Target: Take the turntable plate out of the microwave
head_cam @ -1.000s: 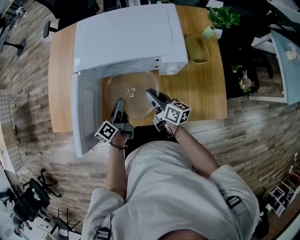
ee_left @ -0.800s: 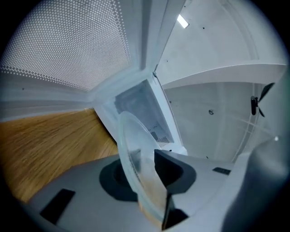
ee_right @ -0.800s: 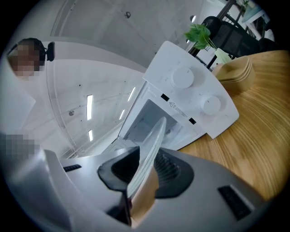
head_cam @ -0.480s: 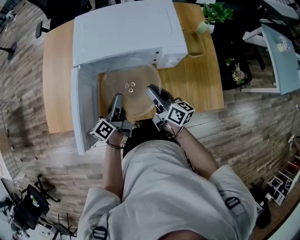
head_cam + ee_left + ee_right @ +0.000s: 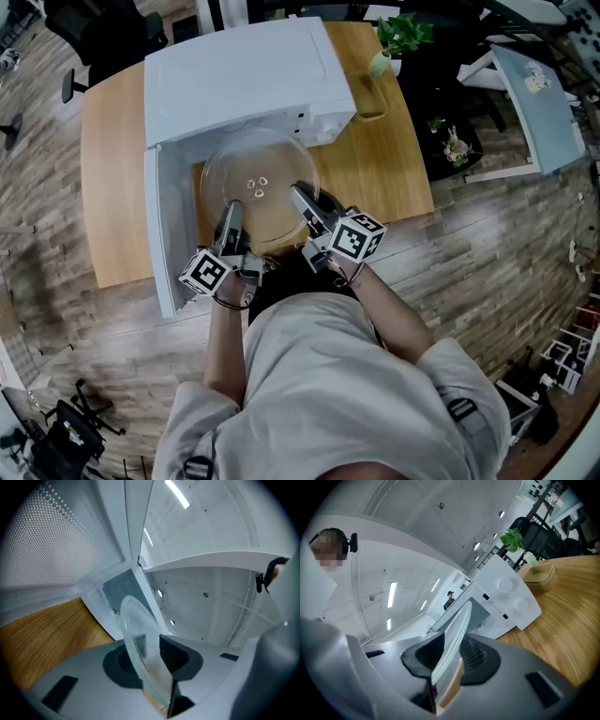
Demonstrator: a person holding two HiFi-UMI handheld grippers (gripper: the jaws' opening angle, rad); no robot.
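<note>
The clear glass turntable plate (image 5: 258,183) hangs in front of the white microwave (image 5: 239,80), its far edge at the opening. My left gripper (image 5: 231,217) is shut on the near left rim, and my right gripper (image 5: 306,201) is shut on the near right rim. In the left gripper view the plate's rim (image 5: 137,634) stands on edge, pinched by the dark pads of the left gripper (image 5: 147,651), with the cavity behind. The right gripper view shows the rim (image 5: 458,620) clamped in the right gripper (image 5: 449,651) the same way.
The microwave door (image 5: 167,234) stands open at the left, beside the left gripper. The microwave sits on a wooden table (image 5: 112,178). A wooden box (image 5: 367,94) and a potted plant (image 5: 398,36) stand right of the microwave. The person's body fills the near side.
Both grippers have risen with the plate, which now looks larger and closer to the head camera. Both grips on the rim are unchanged.
</note>
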